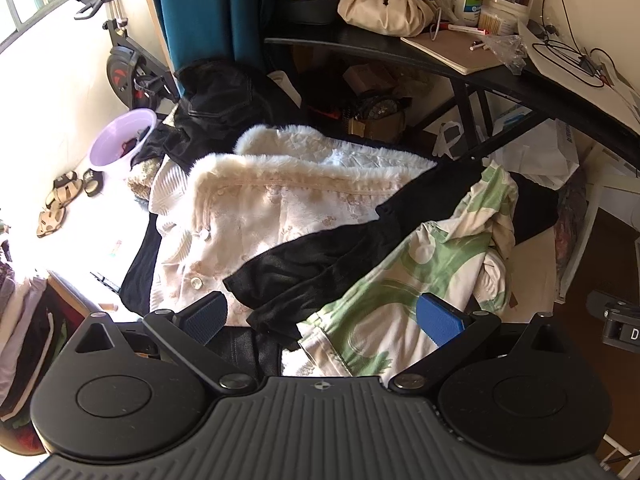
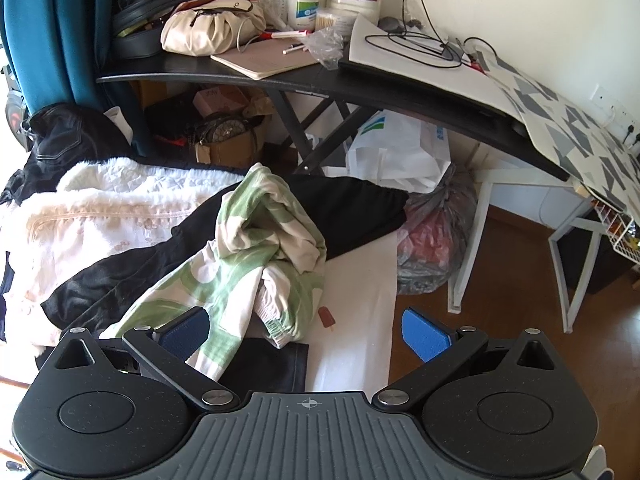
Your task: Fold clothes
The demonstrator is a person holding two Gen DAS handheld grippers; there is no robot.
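Note:
A pile of clothes lies on a white-covered surface. On top is a crumpled green-and-white patterned garment point(image 1: 420, 276) point(image 2: 248, 256), with a black garment point(image 1: 320, 272) point(image 2: 132, 264) draped beneath it and a cream fur-trimmed jacket point(image 1: 248, 208) point(image 2: 100, 216) under both. Dark jeans point(image 1: 224, 96) point(image 2: 68, 136) lie at the far end. My left gripper point(image 1: 322, 320) hovers open above the near edge of the black and green garments, holding nothing. My right gripper point(image 2: 306, 334) is open too, above the near right end of the green garment, and it is empty.
A black desk point(image 1: 460, 68) point(image 2: 360, 88) crowded with a cream bag point(image 2: 212, 28), a notebook and cables overhangs the far side. Plastic bags point(image 2: 400, 152) and boxes sit beneath it. A lilac basin point(image 1: 120, 136) and sandals lie on the floor at left. Wood floor point(image 2: 500, 344) lies at right.

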